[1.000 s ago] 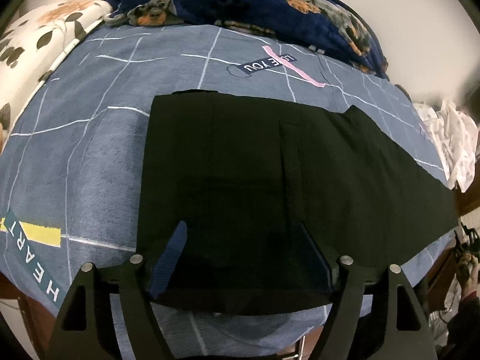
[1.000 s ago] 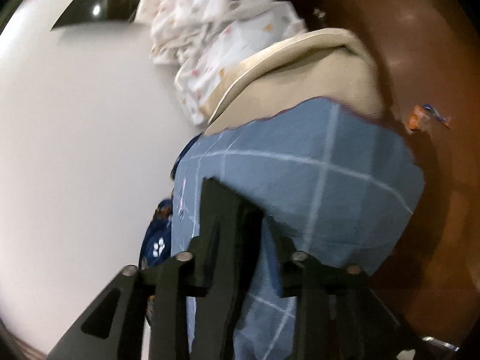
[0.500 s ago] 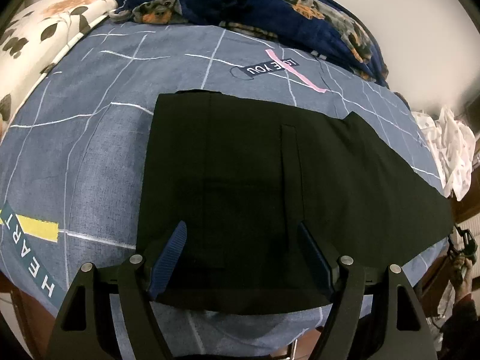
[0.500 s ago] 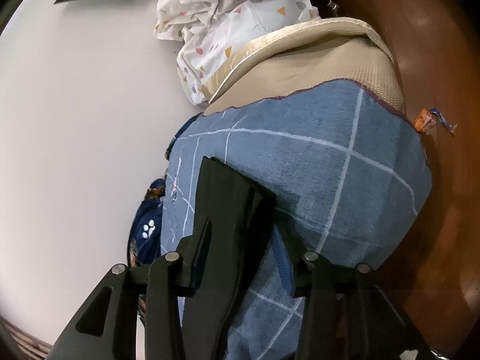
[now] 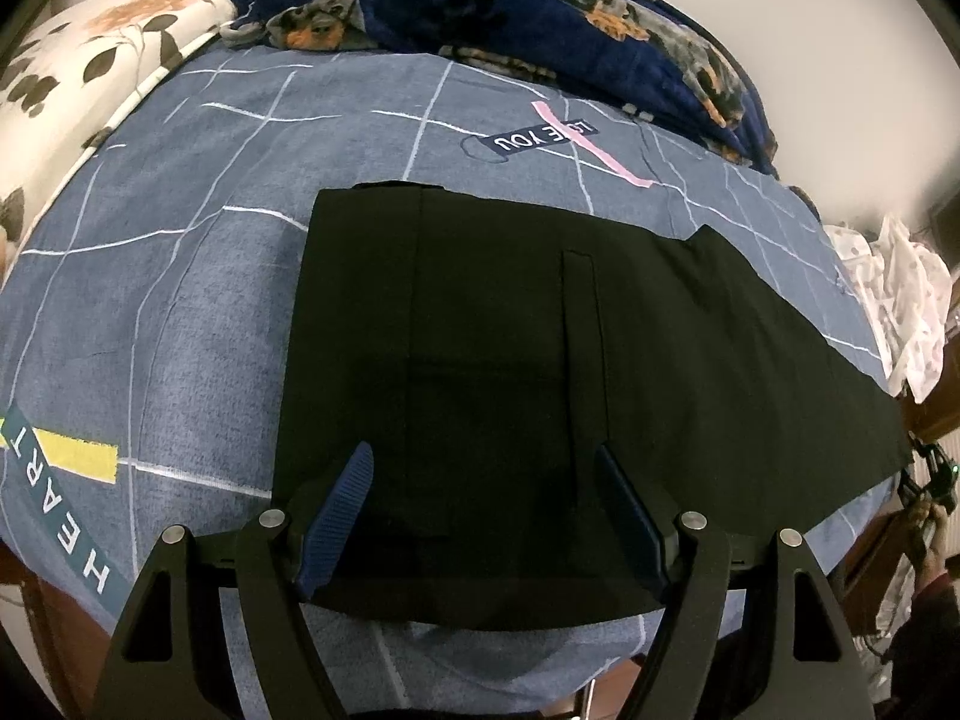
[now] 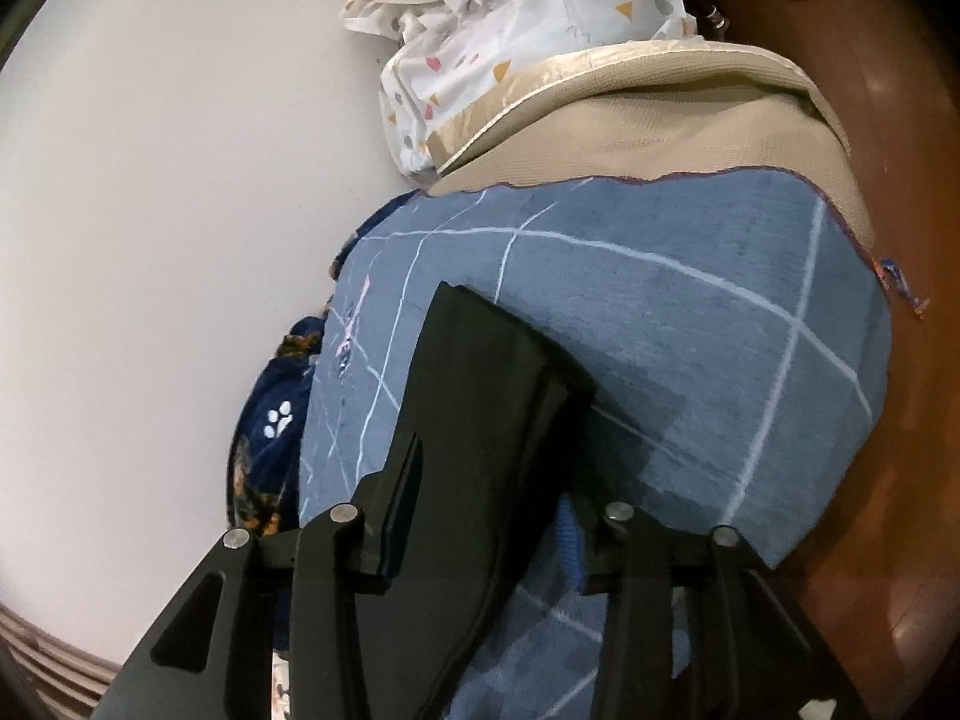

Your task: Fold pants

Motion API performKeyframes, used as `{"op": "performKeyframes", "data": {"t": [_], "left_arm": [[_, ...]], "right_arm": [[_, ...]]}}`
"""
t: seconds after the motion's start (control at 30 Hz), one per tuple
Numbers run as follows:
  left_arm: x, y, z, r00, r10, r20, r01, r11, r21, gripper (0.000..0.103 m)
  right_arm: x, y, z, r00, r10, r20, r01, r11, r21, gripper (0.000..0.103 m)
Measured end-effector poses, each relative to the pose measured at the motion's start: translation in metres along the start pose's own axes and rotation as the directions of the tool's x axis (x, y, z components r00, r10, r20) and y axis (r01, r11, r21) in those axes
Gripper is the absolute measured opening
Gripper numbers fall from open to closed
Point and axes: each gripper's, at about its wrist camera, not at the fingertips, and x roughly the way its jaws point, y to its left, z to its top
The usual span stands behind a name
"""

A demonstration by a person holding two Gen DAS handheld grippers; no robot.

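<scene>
Black pants point(image 5: 540, 372) lie flat on the blue grid bedsheet point(image 5: 180, 312), waistband near me, legs running off to the right. My left gripper point(image 5: 483, 453) stands open above the waistband end, one blue-padded finger on each side of it, nothing pinched. In the right wrist view the hem end of the pants point(image 6: 480, 372) passes between the fingers of my right gripper point(image 6: 489, 474). Its jaws are closing on the cloth, which hangs raised above the sheet and casts a shadow on it. That gripper and a hand point(image 5: 927, 498) show at the far right edge of the left wrist view.
A dark blue dog-print blanket point(image 5: 540, 6) is heaped at the far side of the bed, with a floral pillow point(image 5: 78, 60) at far left. White patterned cloth point(image 6: 510, 12) lies over the beige mattress end point(image 6: 690, 138). The brown floor point(image 6: 900, 480) borders the bed on the right.
The right gripper has shifted and rolled with the pants hem in it, so more of the bed corner shows. The left gripper and the waistband end have stayed put.
</scene>
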Motion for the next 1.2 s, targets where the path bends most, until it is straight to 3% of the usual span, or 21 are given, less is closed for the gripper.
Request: {"op": "performKeyframes", "data": {"t": [0.07, 0.13, 0.3, 0.4, 0.57, 0.8, 1.0, 1.2], "left_arm": [[-0.001, -0.001, 0.0, 1.0, 0.001, -0.001, -0.001, 1.0, -0.002, 0.076], [-0.001, 0.0, 0.001, 1.0, -0.002, 0.004, 0.002, 1.0, -0.007, 0.076], [-0.004, -0.001, 0.001, 1.0, -0.013, 0.008, 0.013, 1.0, -0.019, 0.076], [-0.007, -0.003, 0.002, 0.999, -0.031, 0.015, 0.031, 0.999, -0.018, 0.076], [-0.011, -0.015, 0.003, 0.999, -0.04, 0.026, 0.039, 0.999, 0.008, 0.076], [-0.014, -0.042, -0.004, 0.999, -0.021, 0.034, 0.016, 0.992, 0.129, 0.076], [-0.015, -0.048, -0.007, 0.999, -0.035, 0.024, 0.031, 0.988, 0.152, 0.076], [-0.009, -0.047, -0.009, 0.999, -0.042, 0.0, 0.042, 0.991, 0.129, 0.076]], "right_arm": [[0.002, 0.003, 0.002, 1.0, -0.013, -0.009, 0.013, 1.0, -0.001, 0.037], [0.007, 0.009, 0.004, 0.998, -0.062, -0.033, 0.061, 0.998, -0.027, 0.013], [-0.001, 0.025, -0.002, 0.997, -0.082, 0.004, 0.082, 0.993, -0.088, 0.012], [-0.013, 0.052, -0.012, 0.999, -0.023, 0.034, 0.028, 0.986, -0.164, 0.012], [-0.016, 0.106, -0.04, 1.0, 0.023, 0.004, -0.02, 0.954, -0.299, 0.012], [0.01, 0.156, -0.112, 0.99, 0.055, -0.133, -0.106, 0.905, -0.412, 0.012], [0.046, 0.175, -0.182, 0.963, -0.011, -0.271, -0.135, 0.848, -0.512, 0.012], [0.071, 0.172, -0.227, 0.928, -0.091, -0.362, -0.147, 0.802, -0.579, 0.013]]}}
